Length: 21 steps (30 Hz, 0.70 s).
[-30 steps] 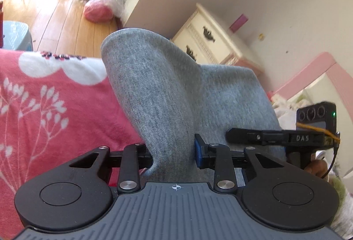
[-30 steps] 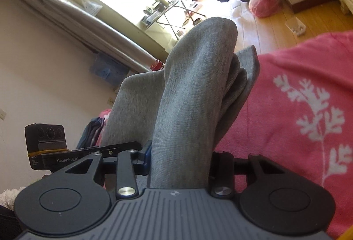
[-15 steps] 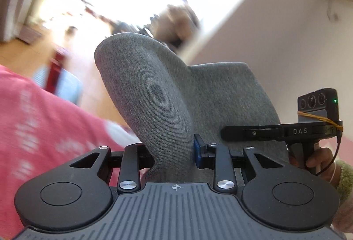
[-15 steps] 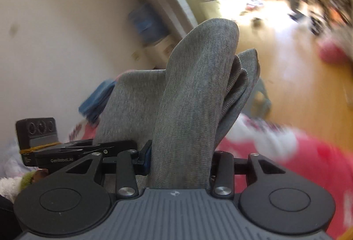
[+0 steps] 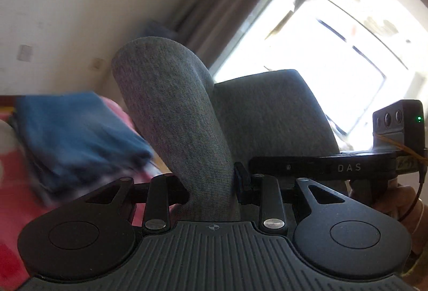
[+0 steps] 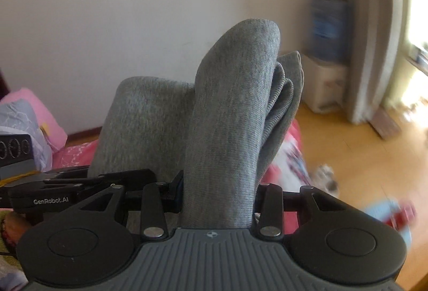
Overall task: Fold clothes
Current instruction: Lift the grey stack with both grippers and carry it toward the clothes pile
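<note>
Both tools are clamped on the same grey garment (image 5: 171, 114), one at each end of a bunched, folded edge. The left tool (image 5: 211, 189) has its jaws narrowed onto a thick fold of cloth that fills the gap; the right tool (image 6: 216, 197) grips a wider wad, with several layers stacked at its right side, so its jaws stand a bit further apart. Neither is empty or slack. The garment is in the air, not lying on the bed: in both wrist views it rises out of the jaws and arches over, with a second panel spanning across to the other tool. The right tool shows at the right edge of the left view, and the left tool at the left edge of the right view. My read is that the two-point hold keeps the folded stack together during carrying, so the layers don't slide apart. The long axis seems to run tool to tool, roughly level, with the folded edge up and the loose bulk hanging away from the cameras. A blue folded pile (image 5: 75, 135) sits on the pink bedspread (image 5: 16, 210) at the left in the left view, probably the destination stack. The background is motion-blurred, so I can't place it against the bed's edges.
</note>
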Motion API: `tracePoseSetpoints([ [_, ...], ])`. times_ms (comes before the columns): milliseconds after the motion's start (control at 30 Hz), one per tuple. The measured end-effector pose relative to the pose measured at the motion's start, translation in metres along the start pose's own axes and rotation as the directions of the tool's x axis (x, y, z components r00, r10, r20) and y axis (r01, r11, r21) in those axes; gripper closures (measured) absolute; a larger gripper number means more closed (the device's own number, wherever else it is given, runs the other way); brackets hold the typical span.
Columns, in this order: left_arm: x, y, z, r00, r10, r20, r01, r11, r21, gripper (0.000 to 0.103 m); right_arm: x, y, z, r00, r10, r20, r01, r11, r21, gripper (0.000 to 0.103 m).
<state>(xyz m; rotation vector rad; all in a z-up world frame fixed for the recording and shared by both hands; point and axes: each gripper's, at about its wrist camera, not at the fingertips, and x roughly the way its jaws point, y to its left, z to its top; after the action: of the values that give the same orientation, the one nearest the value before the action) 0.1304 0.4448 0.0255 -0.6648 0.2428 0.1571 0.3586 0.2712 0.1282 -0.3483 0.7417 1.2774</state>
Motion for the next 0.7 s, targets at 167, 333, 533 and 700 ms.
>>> tracePoseSetpoints([
  [167, 0.013, 0.061, 0.034, 0.993, 0.099, 0.069, -0.09, 0.989, -0.114, 0.075, 0.094, 0.019, 0.066, 0.994, 0.078, -0.074, -0.084, 0.992, -0.095, 0.061],
  [333, 0.036, 0.095, 0.051, 0.986, 0.155, 0.053, -0.143, 0.973, -0.182, 0.075, 0.163, 0.039, 0.115, 0.978, 0.108, -0.178, -0.144, 0.969, -0.199, 0.061],
  [533, 0.041, 0.138, 0.056, 0.98, 0.199, -0.007, -0.196, 0.957, -0.216, 0.075, 0.234, 0.028, 0.146, 0.945, 0.149, -0.291, -0.221, 0.947, -0.232, 0.061],
  [700, 0.054, 0.163, 0.044, 0.971, 0.23, -0.066, -0.24, 0.933, -0.268, 0.074, 0.282, 0.013, 0.134, 0.916, 0.158, -0.369, -0.245, 0.948, -0.202, 0.061],
])
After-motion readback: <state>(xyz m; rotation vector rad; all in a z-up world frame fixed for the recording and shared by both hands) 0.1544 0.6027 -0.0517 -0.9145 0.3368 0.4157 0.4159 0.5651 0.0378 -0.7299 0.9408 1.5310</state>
